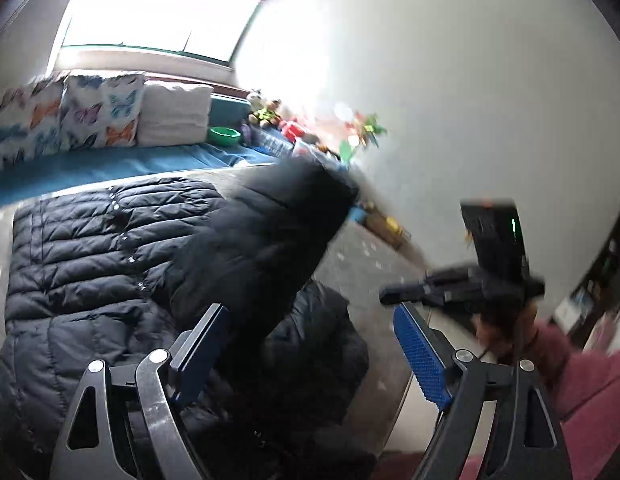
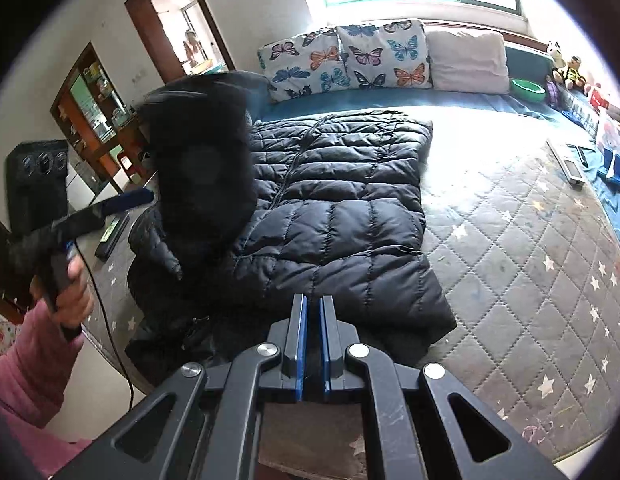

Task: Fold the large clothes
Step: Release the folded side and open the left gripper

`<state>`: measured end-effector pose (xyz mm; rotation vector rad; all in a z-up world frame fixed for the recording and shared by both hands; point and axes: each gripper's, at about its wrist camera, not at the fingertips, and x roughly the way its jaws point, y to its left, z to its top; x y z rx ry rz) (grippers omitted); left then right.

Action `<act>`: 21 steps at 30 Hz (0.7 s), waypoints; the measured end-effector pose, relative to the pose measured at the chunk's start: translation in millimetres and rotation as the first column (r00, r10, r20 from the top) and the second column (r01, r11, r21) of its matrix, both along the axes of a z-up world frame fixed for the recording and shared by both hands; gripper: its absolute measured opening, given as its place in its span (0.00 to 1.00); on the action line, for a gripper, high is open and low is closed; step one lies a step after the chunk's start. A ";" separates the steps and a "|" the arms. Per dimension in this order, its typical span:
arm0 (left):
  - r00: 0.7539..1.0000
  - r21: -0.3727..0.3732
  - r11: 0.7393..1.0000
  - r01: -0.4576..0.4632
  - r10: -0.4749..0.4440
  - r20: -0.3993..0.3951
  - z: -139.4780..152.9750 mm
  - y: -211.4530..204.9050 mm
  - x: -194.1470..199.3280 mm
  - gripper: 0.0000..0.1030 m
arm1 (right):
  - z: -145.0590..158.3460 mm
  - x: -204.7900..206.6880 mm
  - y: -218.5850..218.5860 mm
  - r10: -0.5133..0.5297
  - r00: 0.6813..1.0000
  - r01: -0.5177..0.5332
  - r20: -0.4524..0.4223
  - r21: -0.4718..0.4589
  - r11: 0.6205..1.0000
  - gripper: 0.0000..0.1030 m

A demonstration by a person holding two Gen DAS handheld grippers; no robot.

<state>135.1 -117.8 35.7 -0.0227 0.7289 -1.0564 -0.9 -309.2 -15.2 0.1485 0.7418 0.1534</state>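
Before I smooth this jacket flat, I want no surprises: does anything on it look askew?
Yes. One sleeve of the black puffer jacket is up in the air, blurred, above its left side, not lying flat. The open left gripper holds nothing.

Two butterfly-print pillows [image 2: 342,58] and a white pillow [image 2: 466,60] are propped at the far edge of the star-patterned mattress [image 2: 530,248]; a green bowl [image 2: 528,89] is set to their right.

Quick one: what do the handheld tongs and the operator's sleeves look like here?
Both tongs, left and right, have black metal linkage arms with silver rivets and blue ribbed pads. The right unit carries a black box with a green light. A black cable trails from the left. Sleeves are pink knit.
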 end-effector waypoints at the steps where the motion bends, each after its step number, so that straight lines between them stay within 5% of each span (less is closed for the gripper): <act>1: 1.000 0.019 1.000 -0.002 0.002 0.017 -0.7 -0.4 -2.9 0.88 | 1.1 0.2 -0.8 -0.001 1.000 0.001 0.000 0.001 1.000 0.08; 8: 0.970 0.143 0.961 -0.238 0.230 0.073 -11.9 67.6 11.3 0.88 | 4.3 11.8 -5.5 0.011 1.000 -0.011 -0.003 0.001 1.000 0.09; 13: 0.916 0.110 0.917 -0.384 0.393 -0.079 -25.3 144.3 57.2 0.88 | 4.8 34.8 -9.2 0.011 1.000 -0.010 -0.004 0.057 0.998 0.58; 17: 0.885 0.100 0.895 -0.434 0.445 -0.136 -41.5 182.3 72.7 0.88 | 4.3 53.9 -6.3 -0.013 1.000 0.013 -0.014 0.000 1.000 0.58; 21: 0.888 0.119 0.895 -0.430 0.443 -0.127 -48.2 193.8 73.8 0.88 | -6.1 73.9 -9.2 -0.051 0.997 0.049 -0.054 -0.035 0.998 0.58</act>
